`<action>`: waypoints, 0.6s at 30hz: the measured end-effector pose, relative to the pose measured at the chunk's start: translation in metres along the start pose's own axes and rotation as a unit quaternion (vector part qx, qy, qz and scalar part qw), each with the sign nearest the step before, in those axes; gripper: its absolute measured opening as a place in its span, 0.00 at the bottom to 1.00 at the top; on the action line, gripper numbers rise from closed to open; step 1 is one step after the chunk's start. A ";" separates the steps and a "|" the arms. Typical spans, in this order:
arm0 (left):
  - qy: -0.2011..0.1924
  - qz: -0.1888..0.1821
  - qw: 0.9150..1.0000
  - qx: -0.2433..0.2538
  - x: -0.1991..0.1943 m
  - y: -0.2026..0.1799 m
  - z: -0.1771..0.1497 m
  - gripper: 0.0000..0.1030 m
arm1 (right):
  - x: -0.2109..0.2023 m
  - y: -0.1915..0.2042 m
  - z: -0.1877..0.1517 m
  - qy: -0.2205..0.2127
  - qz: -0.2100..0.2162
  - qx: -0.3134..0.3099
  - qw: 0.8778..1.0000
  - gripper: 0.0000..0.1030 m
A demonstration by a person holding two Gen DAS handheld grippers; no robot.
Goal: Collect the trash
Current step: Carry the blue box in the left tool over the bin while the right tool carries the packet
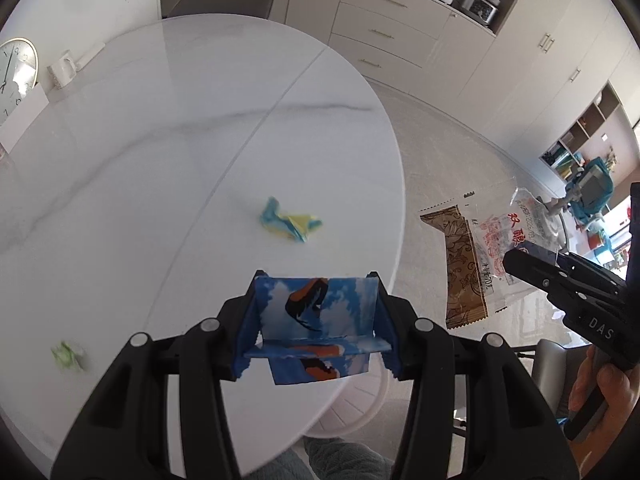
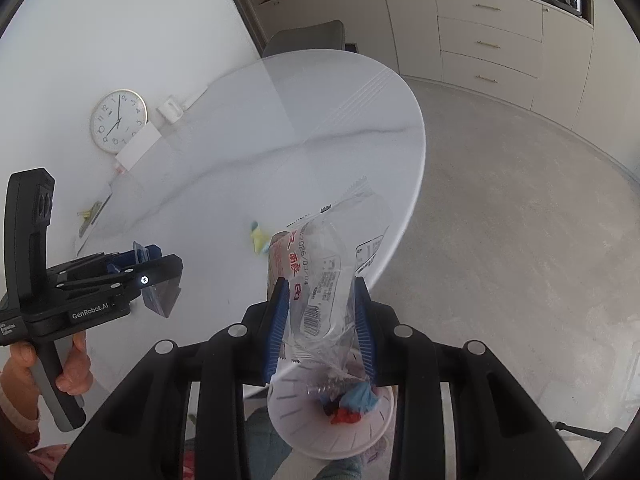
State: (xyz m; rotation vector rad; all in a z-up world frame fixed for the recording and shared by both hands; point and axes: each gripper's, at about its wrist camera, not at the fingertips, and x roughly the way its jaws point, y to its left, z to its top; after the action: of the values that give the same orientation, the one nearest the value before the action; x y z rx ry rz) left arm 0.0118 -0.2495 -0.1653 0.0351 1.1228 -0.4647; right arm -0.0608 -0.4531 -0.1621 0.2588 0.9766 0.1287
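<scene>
My left gripper is shut on a blue wrapper with an orange and white print, held above the near edge of the white marble table. It also shows in the right wrist view. My right gripper is shut on a clear plastic wrapper with red lettering and a brown strip, held off the table's right edge over a white bin with trash in it. The clear wrapper also shows in the left wrist view. A crumpled blue and yellow wrapper and a small green scrap lie on the table.
A round clock, a white card and a white mug stand at the table's far left by the wall. A grey chair is behind the table. Cabinets with appliances line the back wall.
</scene>
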 end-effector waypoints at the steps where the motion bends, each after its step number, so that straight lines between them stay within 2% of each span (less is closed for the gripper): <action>1: 0.003 -0.005 1.000 0.006 -0.003 -0.010 -0.014 0.47 | -0.008 -0.006 -0.015 0.002 0.002 0.001 1.000 0.32; 4: 0.025 -0.017 0.999 0.018 0.000 -0.037 -0.053 0.47 | -0.021 -0.020 -0.048 0.015 0.015 0.012 1.000 0.32; 8: 0.066 -0.044 0.997 0.012 0.029 -0.058 -0.094 0.47 | -0.026 -0.038 -0.084 0.042 0.022 0.015 0.999 0.32; 11: 0.079 -0.040 0.996 0.026 0.052 -0.073 -0.124 0.47 | -0.024 -0.045 -0.101 0.055 0.025 0.013 0.998 0.32; 13: 0.100 -0.023 0.994 0.040 0.070 -0.078 -0.132 0.50 | -0.022 -0.050 -0.111 0.063 0.026 0.015 0.998 0.32; 14: 0.105 -0.018 0.993 0.044 0.076 -0.079 -0.134 0.56 | -0.019 -0.051 -0.113 0.066 0.029 0.017 0.997 0.32; 18: 0.102 -0.008 0.994 0.036 0.081 -0.077 -0.133 0.65 | -0.011 -0.050 -0.125 0.079 0.028 0.009 0.996 0.32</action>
State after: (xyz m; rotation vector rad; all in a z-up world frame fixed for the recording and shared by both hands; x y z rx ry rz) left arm -0.1031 -0.3124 -0.2798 0.1391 1.3061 -0.5242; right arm -0.1708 -0.4840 -0.2335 0.2956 1.1283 0.1937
